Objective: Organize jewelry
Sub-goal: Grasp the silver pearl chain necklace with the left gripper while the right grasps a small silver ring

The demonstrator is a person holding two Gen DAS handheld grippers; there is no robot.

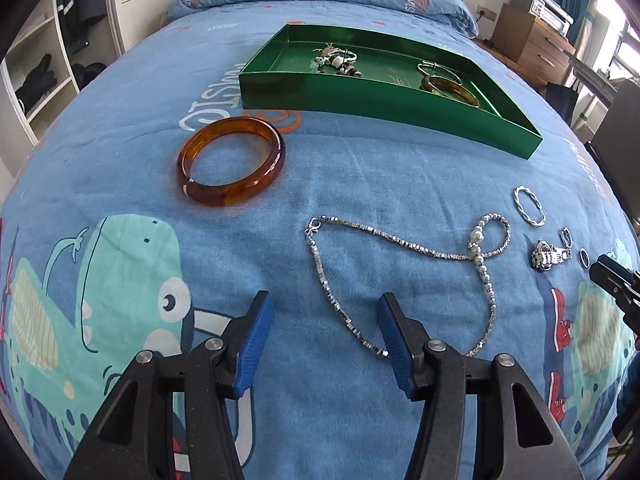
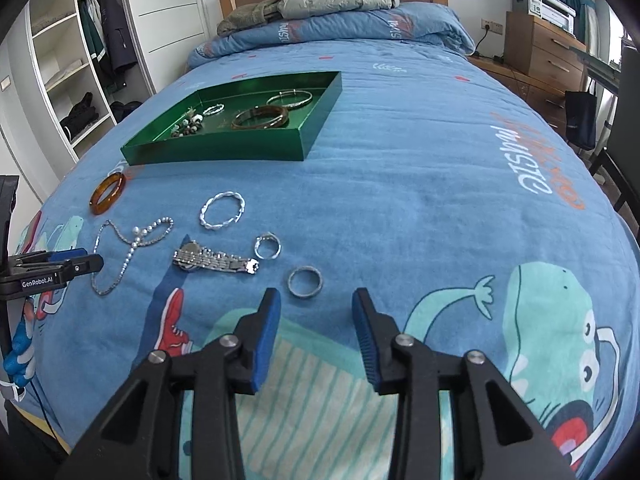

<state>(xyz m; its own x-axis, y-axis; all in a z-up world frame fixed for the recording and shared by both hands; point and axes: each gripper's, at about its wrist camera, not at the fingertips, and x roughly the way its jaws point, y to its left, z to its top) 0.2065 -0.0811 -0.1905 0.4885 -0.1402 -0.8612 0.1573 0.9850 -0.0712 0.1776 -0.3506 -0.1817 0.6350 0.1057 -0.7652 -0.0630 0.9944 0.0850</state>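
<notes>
A green tray (image 1: 372, 98) (image 2: 224, 148) on the blue bedspread holds a bead bracelet (image 1: 336, 62), a silver bangle (image 2: 289, 98) and an amber bangle (image 2: 260, 117). Loose on the bedspread lie an amber bangle (image 1: 231, 161) (image 2: 107, 193), a silver chain necklace (image 1: 400, 272) (image 2: 128, 248), a twisted silver bangle (image 1: 529, 205) (image 2: 222, 211), a silver watch (image 1: 550, 259) (image 2: 214, 261) and two rings (image 2: 267, 246) (image 2: 305, 282). My left gripper (image 1: 325, 306) is open, low over the necklace. My right gripper (image 2: 316, 300) is open, just short of the nearer ring.
Folded jackets (image 2: 320, 0) lie at the head of the bed. An open wardrobe (image 2: 72, 80) stands to the left, a wooden dresser (image 2: 540, 52) to the right. The bedspread (image 2: 440, 184) extends right of the jewelry.
</notes>
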